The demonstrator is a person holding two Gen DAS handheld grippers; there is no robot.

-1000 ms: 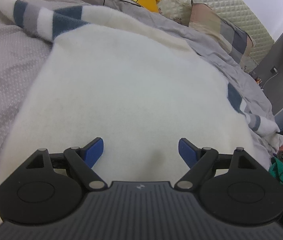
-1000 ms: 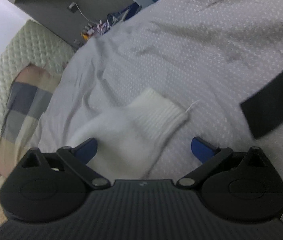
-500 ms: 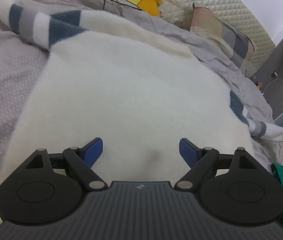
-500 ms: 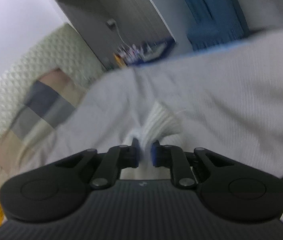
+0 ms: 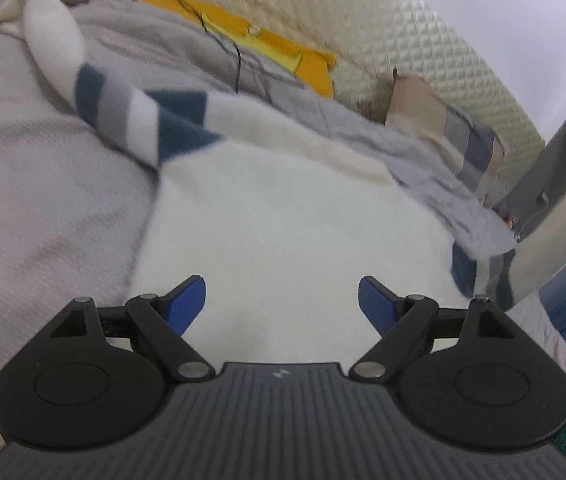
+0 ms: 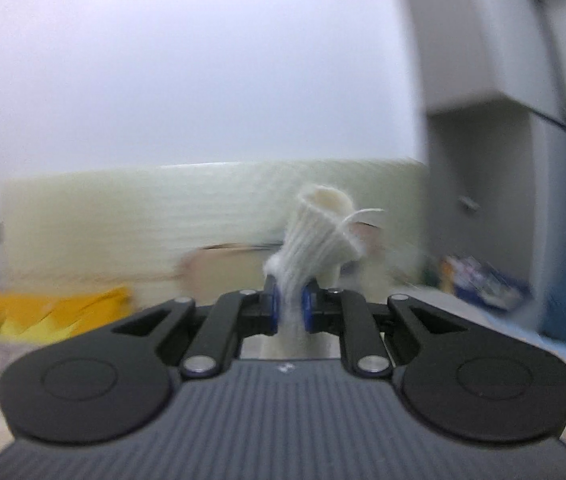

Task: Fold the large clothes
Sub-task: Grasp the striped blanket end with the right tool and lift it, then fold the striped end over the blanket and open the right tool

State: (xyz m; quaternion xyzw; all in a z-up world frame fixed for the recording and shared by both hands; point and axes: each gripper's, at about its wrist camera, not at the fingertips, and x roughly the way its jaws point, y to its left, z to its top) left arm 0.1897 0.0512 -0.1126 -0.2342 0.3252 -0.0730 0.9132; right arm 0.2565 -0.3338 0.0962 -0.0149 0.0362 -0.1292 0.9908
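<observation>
A large white fleece sweater lies spread on the grey bed. Its left sleeve, with blue and grey stripes, stretches to the far left. Its right sleeve, also striped, rises off the bed at the right. My left gripper is open and empty, low over the sweater's body near its hem. My right gripper is shut on the ribbed white cuff of the right sleeve and holds it up in the air; the cuff sticks out above the fingers.
Grey bedding covers the bed. A yellow pillow and a checked pillow lie against the quilted cream headboard. A black cable crosses the bedding. A grey cabinet and blue curtain stand at the right.
My right gripper closed on the sleeve cuff and lifted it high off the bed, swinging upward. The right sleeve now rises at the right. The left gripper stayed open over the sweater.
</observation>
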